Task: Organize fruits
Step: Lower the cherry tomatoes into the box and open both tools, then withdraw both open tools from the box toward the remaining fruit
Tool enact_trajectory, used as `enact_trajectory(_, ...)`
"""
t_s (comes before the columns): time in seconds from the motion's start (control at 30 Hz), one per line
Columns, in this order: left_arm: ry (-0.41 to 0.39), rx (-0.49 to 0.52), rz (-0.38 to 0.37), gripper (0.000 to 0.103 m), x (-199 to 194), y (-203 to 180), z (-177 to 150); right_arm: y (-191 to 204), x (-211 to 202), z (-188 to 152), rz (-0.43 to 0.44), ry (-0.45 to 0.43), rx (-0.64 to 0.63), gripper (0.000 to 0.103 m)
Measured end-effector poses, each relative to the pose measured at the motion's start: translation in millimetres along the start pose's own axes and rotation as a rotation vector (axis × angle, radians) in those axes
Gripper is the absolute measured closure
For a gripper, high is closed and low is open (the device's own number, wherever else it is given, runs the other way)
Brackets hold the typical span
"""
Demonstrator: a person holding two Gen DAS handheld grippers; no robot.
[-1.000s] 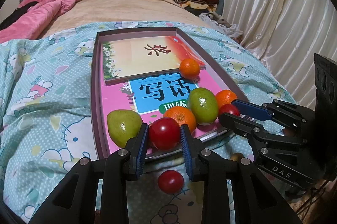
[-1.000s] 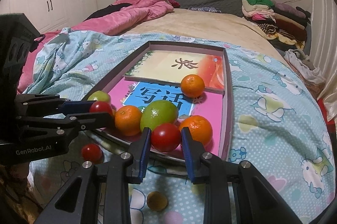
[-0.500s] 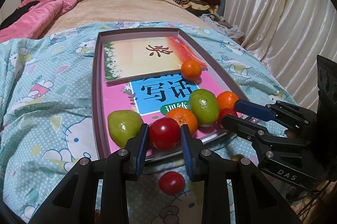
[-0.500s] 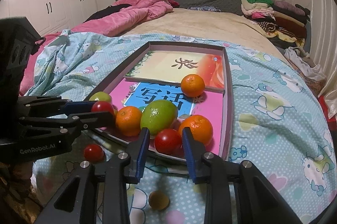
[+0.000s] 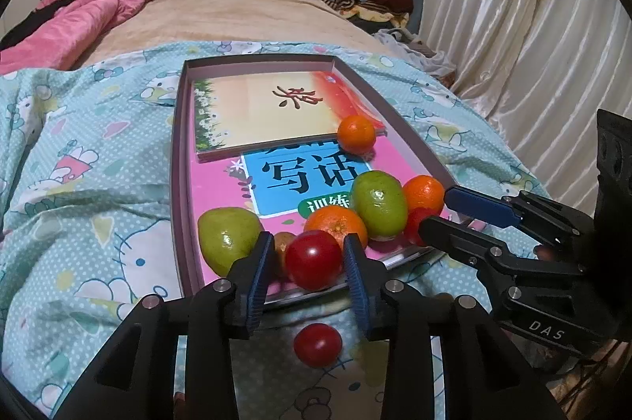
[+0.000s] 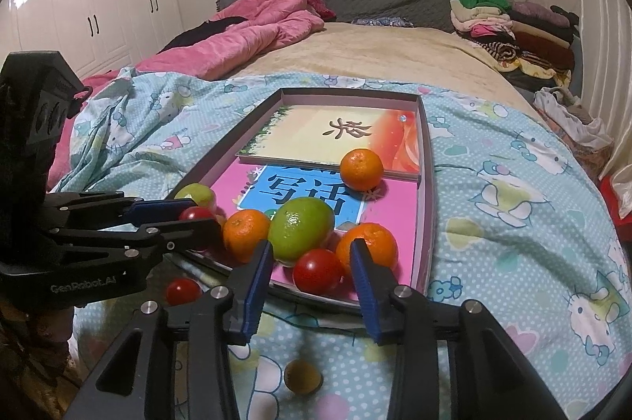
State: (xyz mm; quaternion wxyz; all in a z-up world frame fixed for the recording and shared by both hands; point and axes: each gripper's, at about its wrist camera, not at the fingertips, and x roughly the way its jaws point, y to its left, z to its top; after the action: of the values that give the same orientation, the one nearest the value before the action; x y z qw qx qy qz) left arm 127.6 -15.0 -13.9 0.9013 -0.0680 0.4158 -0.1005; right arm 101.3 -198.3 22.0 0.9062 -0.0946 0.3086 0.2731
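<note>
A shallow tray (image 5: 177,163) lined with books lies on the bed and holds several fruits. My left gripper (image 5: 308,241) is over its near edge with its jaws opening. A red tomato (image 5: 314,259) rests on the tray between its pads, with a gap on the left side. A green fruit (image 5: 227,238) sits just left of it, and an orange (image 5: 335,222) just behind. My right gripper (image 6: 312,247) is opening too. A second tomato (image 6: 318,270) lies on the tray (image 6: 428,183) between its pads, untouched. A large green fruit (image 6: 302,232) and an orange (image 6: 371,244) are behind it.
A loose tomato (image 5: 318,345) and a small brown fruit (image 6: 302,376) lie on the patterned bedspread in front of the tray. Another orange (image 6: 361,169) sits mid-tray by the upper book. Pink bedding (image 6: 245,36) and folded clothes (image 6: 513,21) are at the far end.
Both pairs of jaws have widened. Each tomato, gripped a second ago, has slipped free and settled on the tray. Neither hand has shifted.
</note>
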Motion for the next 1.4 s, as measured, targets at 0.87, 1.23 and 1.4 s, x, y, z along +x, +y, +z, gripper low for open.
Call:
enact_trajectory(0.87,-0.054,0.018,0.002,0.031,-20.1,-5.6,2.6,-12.9,-11.6,4.5,-0.001,-0.048,0.067,0.036)
enact_trajectory(1.23,-0.067,0.012,0.008,0.028,-30.6,-7.8,0.8,-21.7,-23.9,8.3,-0.007,-0.100,0.110,0.027)
enact_trajectory(1.4,-0.066,0.004,0.022,0.027,-33.1,-7.9,-1.7,-23.4,-29.3,8.3,-0.019,-0.113,0.118,0.025)
